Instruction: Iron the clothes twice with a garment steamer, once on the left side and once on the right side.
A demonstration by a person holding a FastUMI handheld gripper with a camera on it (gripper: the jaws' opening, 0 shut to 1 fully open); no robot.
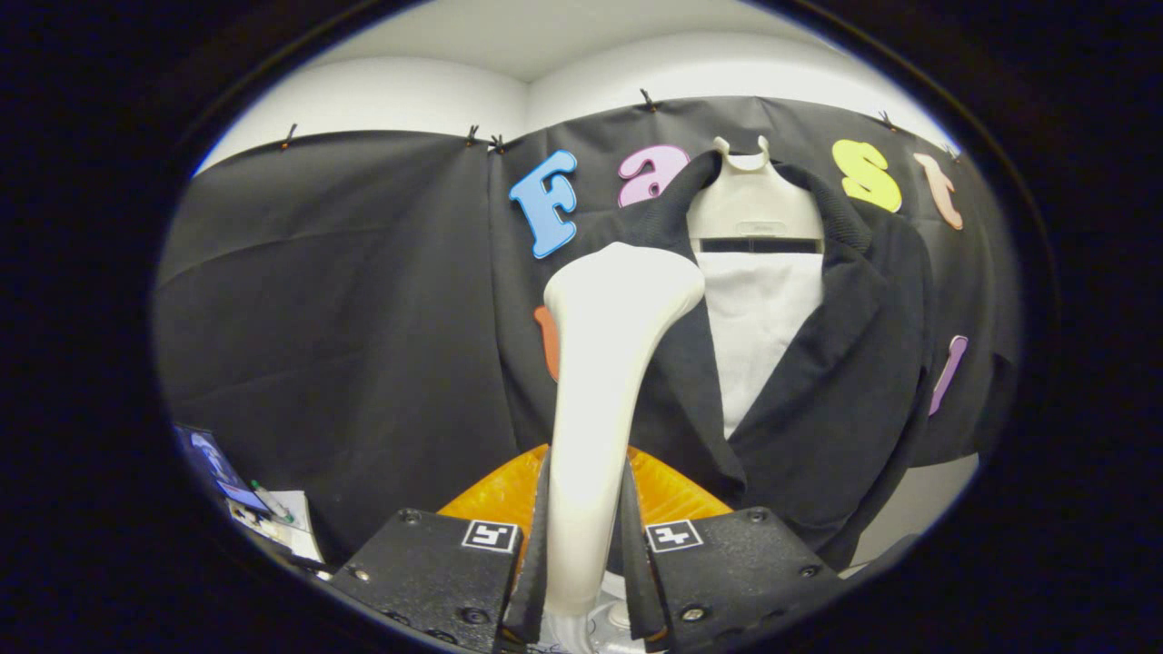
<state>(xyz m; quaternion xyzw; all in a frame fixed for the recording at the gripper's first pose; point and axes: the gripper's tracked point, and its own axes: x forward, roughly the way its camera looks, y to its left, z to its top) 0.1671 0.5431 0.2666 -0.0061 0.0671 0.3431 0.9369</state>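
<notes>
Presently, item by item.

Gripper: both fingers clamped on the handle of the garment steamer, one pressing each side of its stem. Grip looks firm and centred; no gap shows between pads and handle.

Garment steamer: pale, upright, narrow at the handle and flaring to a broad head at the top. The head stands in front of the jacket's collar region, on the side of the lapel nearer the booth's corner. Whether the head touches the cloth or stands just off it cannot be told. No steam is visible.

Jacket: dark, hung open on a pale hanger form, with a white panel showing between the two lapels. It hangs beyond the fingers, offset to the far side of the steamer head.

Orange item: ribbed, low down just beyond the fingers, behind the steamer stem. Identity unclear.

Papers and a pen: lying low and well apart from the jacket.

Step in hand, as judged: steamer held and raised near the top of the garment, poised at the start of a pass down one side. Which of the two passes this is cannot be told.

Next move calls for: head brought flat against the lapel, then drawn steadily downward along that side with the grip held closed, so the stem does not twist between the fingers.
</notes>
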